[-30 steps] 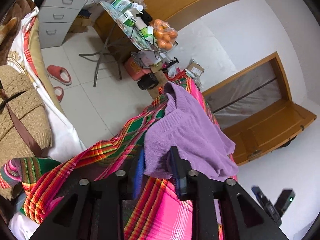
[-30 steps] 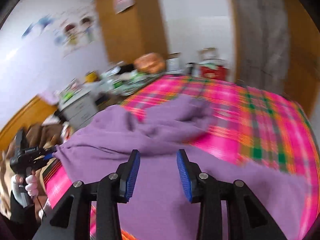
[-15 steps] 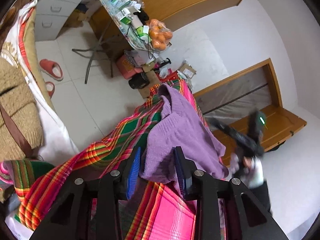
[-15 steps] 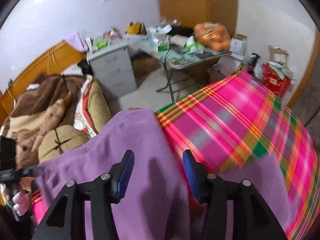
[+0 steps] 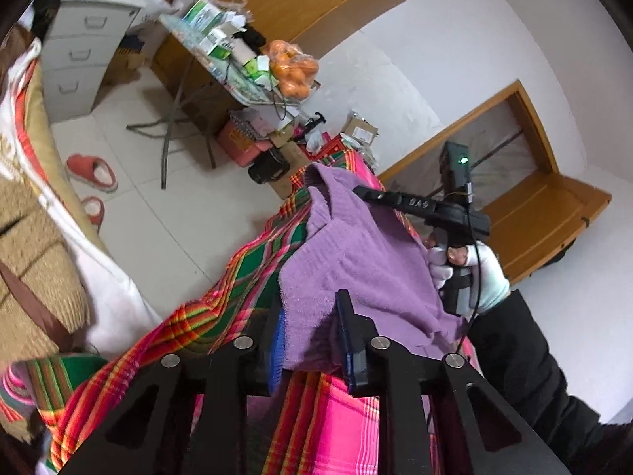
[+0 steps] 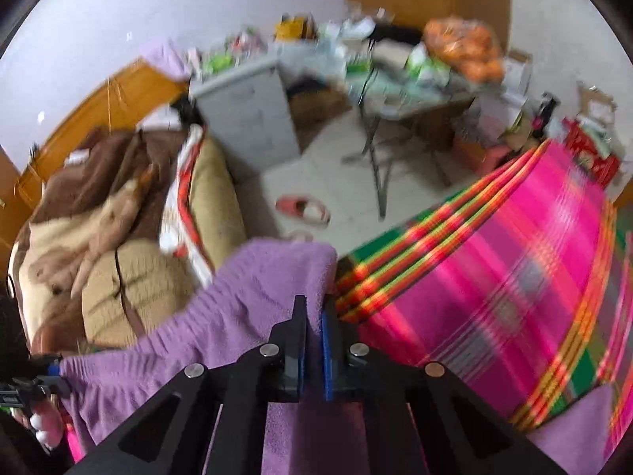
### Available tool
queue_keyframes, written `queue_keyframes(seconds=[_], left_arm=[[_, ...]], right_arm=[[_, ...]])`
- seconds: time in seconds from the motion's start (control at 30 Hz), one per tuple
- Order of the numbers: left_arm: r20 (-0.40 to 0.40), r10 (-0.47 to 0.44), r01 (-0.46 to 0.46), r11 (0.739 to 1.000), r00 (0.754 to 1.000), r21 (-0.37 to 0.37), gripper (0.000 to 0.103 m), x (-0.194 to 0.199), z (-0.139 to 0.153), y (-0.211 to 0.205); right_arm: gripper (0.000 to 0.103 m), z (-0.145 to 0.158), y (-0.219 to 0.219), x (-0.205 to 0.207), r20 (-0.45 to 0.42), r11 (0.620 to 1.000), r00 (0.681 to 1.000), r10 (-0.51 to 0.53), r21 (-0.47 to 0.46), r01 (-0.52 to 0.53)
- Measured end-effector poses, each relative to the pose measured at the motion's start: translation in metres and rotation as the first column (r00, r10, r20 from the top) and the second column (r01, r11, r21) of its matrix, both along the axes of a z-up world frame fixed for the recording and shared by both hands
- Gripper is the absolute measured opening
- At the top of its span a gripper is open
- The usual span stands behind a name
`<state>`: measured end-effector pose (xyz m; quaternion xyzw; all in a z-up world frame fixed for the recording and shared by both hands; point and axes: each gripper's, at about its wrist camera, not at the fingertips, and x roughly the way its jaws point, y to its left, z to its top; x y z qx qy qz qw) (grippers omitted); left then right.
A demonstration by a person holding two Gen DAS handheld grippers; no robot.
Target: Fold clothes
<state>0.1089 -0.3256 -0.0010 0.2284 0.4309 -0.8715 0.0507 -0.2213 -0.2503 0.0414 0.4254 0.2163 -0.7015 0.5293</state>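
A purple knit garment [image 5: 356, 261] lies over the edge of a bed covered with a pink plaid spread [image 5: 328, 427]. My left gripper [image 5: 312, 336] has the garment's near corner between its blue pads, and its jaws are closing on it. In the right wrist view that corner hangs stretched from the left gripper [image 6: 55, 372]. My right gripper [image 6: 312, 324] is closing, its jaws almost together, with the purple garment's [image 6: 245, 301] folded edge pinched between them. From the left wrist view the right gripper [image 5: 358, 192] bites the far corner, held by a white-gloved hand [image 5: 486, 277].
Beyond the bed's edge is tiled floor with red slippers [image 5: 91, 166]. A folding table [image 5: 221, 59] holds clutter and a bag of oranges [image 5: 292, 71]. A grey drawer cabinet [image 5: 79, 59] stands further back. Brown and beige blankets [image 6: 79, 217] are piled on the left.
The right gripper swung across from over the middle of the garment to its far corner and went from wide open to shut on it. The left jaws narrowed on the near corner.
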Motion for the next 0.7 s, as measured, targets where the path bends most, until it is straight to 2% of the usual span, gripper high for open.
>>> queue_keyframes(seconds=[0.07, 0.13, 0.2, 0.27, 0.37, 0.43, 0.53, 0.6, 0.7], left_arm=[[0.001, -0.003, 0.003, 1.000, 1.000, 0.001, 0.021, -0.007, 0.001, -0.004], [0.012, -0.008, 0.008, 1.000, 1.000, 0.013, 0.020, -0.016, 0.000, -0.009], [0.038, -0.019, 0.018, 0.999, 0.999, 0.031, 0.020, -0.022, -0.003, -0.013], [0.063, -0.033, 0.030, 0.999, 0.997, 0.039, 0.020, -0.022, -0.006, -0.016], [0.054, -0.069, 0.065, 0.996, 0.996, 0.058, 0.020, -0.016, -0.007, -0.018], [0.049, -0.087, 0.083, 0.994, 0.995, 0.070, 0.020, -0.012, -0.007, -0.020], [0.038, -0.099, 0.096, 0.992, 0.994, 0.080, 0.020, -0.007, -0.010, -0.021], [0.041, -0.097, 0.094, 0.993, 0.994, 0.071, 0.020, -0.004, -0.010, -0.020], [0.053, -0.096, 0.093, 0.995, 0.994, 0.046, 0.020, 0.001, -0.008, -0.019]], right_arm=[[0.005, 0.019, 0.015, -0.015, -0.022, 0.992, 0.995, -0.094, -0.090, 0.091], [0.005, 0.025, 0.023, -0.026, -0.026, 0.979, 0.985, -0.169, -0.123, 0.164], [0.005, 0.023, 0.029, -0.034, -0.048, 0.970, 0.974, -0.222, -0.113, 0.215], [0.005, 0.010, 0.026, -0.039, -0.062, 0.970, 0.968, -0.243, -0.042, 0.241], [0.006, -0.018, 0.021, -0.044, -0.023, 0.970, 0.972, -0.233, 0.072, 0.234], [0.009, -0.016, 0.023, -0.044, 0.008, 0.974, 0.974, -0.225, 0.043, 0.224], [0.031, -0.009, 0.021, -0.042, 0.040, 0.979, 0.979, -0.202, 0.000, 0.202], [0.034, -0.004, 0.019, -0.040, 0.056, 0.982, 0.982, -0.183, -0.025, 0.185], [0.035, -0.015, 0.011, -0.031, 0.055, 0.990, 0.989, -0.136, 0.031, 0.135]])
